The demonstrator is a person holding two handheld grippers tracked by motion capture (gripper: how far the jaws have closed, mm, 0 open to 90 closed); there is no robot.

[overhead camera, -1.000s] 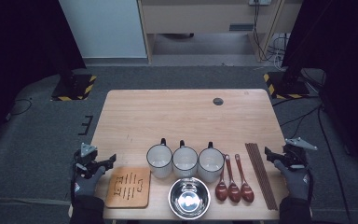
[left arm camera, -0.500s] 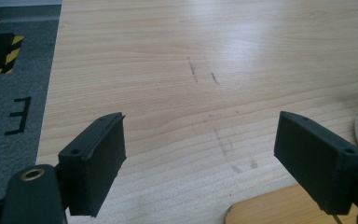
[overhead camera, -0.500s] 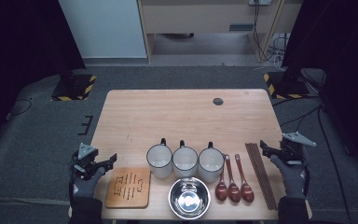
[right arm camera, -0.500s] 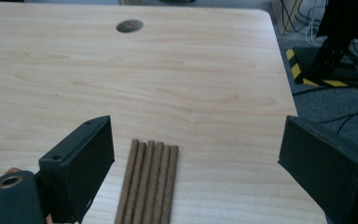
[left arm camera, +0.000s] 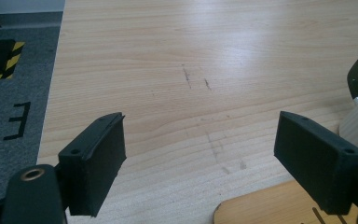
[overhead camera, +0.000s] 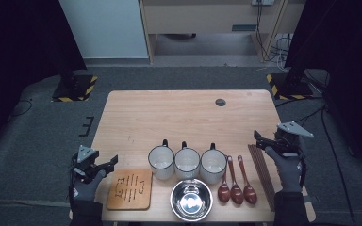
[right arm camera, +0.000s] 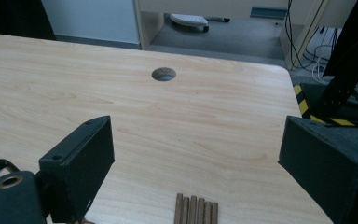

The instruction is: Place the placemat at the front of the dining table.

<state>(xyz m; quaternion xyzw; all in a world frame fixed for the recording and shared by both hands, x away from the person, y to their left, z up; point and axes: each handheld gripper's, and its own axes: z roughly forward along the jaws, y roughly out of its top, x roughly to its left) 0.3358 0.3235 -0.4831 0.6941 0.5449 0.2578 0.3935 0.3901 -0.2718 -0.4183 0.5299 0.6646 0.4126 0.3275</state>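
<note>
The right gripper [overhead camera: 264,141] is hovering with jaws spread wide and empty over the far end of the chopsticks [overhead camera: 262,170], which are lying at the tabletop's [overhead camera: 169,117] right edge beside three spoons [overhead camera: 236,182] (light, stiff, thin; probably best pinched mid-length). The left gripper [overhead camera: 109,163] is waiting equally open, holding nothing. Since the earlier frame, the right gripper has edged inward toward the sticks.

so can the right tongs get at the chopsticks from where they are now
Probably yes. The right tongs hover open just above the far end of the chopsticks, which lie along the table's right edge. Nothing sits between them, and the nearest spoon lies apart to the left.
</note>
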